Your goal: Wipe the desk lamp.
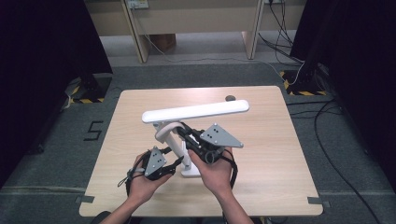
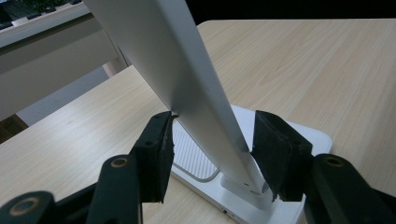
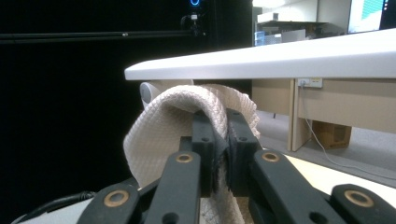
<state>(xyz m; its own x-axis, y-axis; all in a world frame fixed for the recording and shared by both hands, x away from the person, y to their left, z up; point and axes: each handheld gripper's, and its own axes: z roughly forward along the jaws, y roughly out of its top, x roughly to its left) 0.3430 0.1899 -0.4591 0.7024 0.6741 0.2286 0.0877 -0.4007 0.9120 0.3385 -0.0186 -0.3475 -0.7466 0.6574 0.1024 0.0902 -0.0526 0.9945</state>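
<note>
White plastic makes up the desk lamp (image 1: 194, 112), which stands near the middle of the pale wooden desk (image 1: 261, 140), its square base (image 2: 299, 140) toward the near edge and its long flat head running level, parallel to the far edge. The left claw (image 1: 175, 161) sits at the lower part of the lamp's slanted stem (image 2: 205, 102), just above the base; its jaws stand apart on either side of the stem, one pad tip just at the stem's edge, the other a little off, so the grip is released. The right claw (image 3: 219, 140) is clenched on a folded cream cloth (image 3: 159, 135) with a woven texture, held up beside the stem under the lamp head (image 3: 289, 60), close to the rounded joint (image 3: 152, 91).
</note>
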